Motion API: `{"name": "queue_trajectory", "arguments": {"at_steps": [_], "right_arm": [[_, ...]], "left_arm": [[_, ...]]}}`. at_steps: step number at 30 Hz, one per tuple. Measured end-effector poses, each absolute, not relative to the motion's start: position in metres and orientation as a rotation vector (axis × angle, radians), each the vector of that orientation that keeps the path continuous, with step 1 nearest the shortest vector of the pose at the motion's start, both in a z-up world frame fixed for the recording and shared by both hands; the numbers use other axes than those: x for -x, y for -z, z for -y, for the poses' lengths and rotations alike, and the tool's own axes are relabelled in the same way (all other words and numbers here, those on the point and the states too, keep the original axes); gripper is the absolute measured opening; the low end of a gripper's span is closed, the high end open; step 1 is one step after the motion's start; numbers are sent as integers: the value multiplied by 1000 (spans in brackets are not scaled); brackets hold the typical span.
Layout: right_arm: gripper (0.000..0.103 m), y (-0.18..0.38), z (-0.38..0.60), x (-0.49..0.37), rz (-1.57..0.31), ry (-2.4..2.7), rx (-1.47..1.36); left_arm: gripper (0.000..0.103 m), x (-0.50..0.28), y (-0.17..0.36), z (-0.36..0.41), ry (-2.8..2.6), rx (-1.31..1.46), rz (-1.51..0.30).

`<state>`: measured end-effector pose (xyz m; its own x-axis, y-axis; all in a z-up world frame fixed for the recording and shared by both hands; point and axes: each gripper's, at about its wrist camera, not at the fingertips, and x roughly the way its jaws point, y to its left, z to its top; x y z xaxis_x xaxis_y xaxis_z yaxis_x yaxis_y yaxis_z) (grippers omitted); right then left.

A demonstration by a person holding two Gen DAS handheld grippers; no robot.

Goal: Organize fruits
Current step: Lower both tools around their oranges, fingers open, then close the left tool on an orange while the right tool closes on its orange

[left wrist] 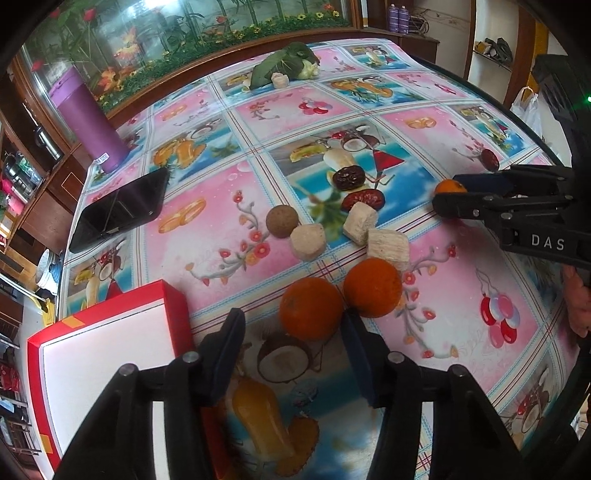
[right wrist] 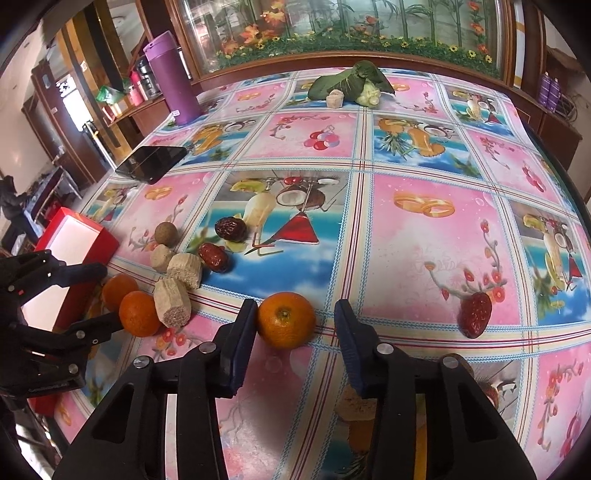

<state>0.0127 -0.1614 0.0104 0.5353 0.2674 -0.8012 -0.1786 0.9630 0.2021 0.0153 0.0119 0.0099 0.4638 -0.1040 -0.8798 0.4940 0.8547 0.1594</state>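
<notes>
A glossy tablecloth (right wrist: 424, 236) printed with pink and blue fruit squares covers the table, backed by a wooden cabinet with a flower-painted glass panel (right wrist: 332, 33). Taking the red box (left wrist: 110, 354) as landmark, two oranges (left wrist: 312, 308) lie just beside it, the nearer between the half-open left gripper (left wrist: 291, 328), untouched. A third orange (right wrist: 286, 319) lies farther from the box, with the right gripper (right wrist: 295, 321) half open around it, one pad just touching.
</notes>
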Motion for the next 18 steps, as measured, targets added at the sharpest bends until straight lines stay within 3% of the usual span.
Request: {"name": "queue_trajectory", "arguments": {"at_steps": [6, 11, 13, 18], "right_arm": [[31, -11, 163, -12, -981, -288, -126], [30, -11, 164, -11, -986, -288, -139], [30, -11, 166, -11, -987, -286, -140], [30, -12, 169, -10, -985, -283, -153]], "left_arm": [[52, -17, -9, -7, 394, -412, -1037], [46, -18, -8, -5, 400, -400, -1040], [40, -17, -8, -5, 410, -384, -1042], [37, -15, -8, -5, 415, -365, -1032]]}}
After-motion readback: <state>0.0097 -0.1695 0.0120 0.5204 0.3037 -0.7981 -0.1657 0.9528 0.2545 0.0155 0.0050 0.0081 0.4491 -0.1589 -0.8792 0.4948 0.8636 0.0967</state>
